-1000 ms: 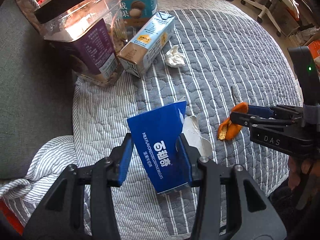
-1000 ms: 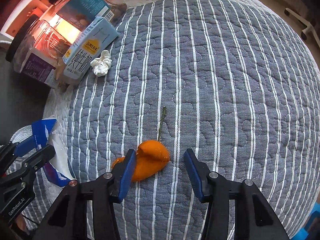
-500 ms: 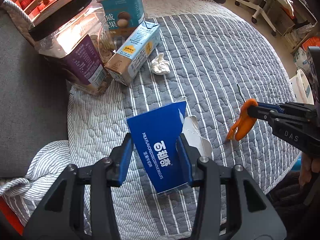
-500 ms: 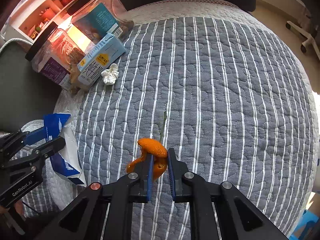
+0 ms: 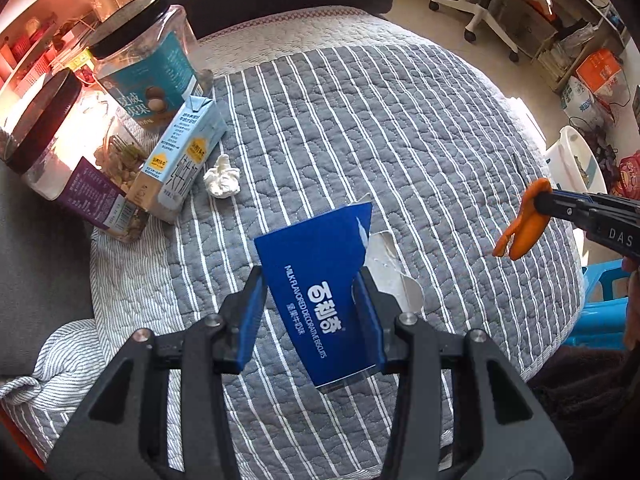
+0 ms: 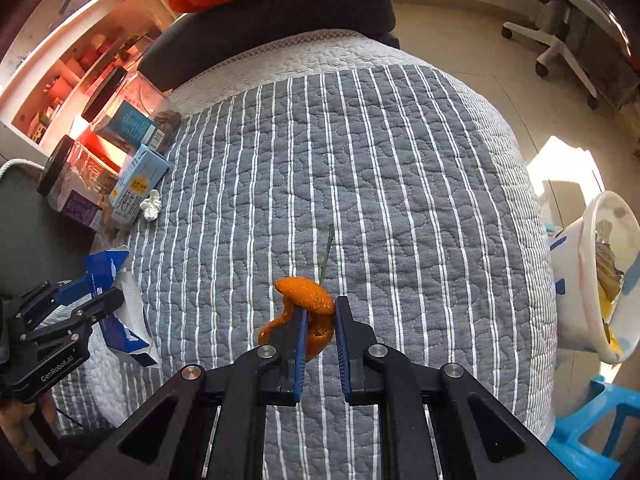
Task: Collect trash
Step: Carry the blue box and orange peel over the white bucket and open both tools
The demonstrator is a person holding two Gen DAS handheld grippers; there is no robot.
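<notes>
Left gripper point(image 5: 312, 308): my jaws pinch the torn blue biscuit box point(image 5: 320, 292) by its 2 sides, lifted clear of the striped quilt point(image 5: 380, 128).
Right gripper point(image 6: 320, 320): my jaws are pressed tight on the orange peel point(image 6: 304, 292), which hangs above the quilt.
Green stem point(image 6: 326, 254): lying on the quilt just beyond the peel.
Crumpled tissue point(image 5: 222, 178): on the quilt, just beside the milk carton point(image 5: 180, 164).
Jars point(image 5: 144, 68): 2, behind the carton.
White bin point(image 6: 600, 280): off the quilt's right edge.
</notes>
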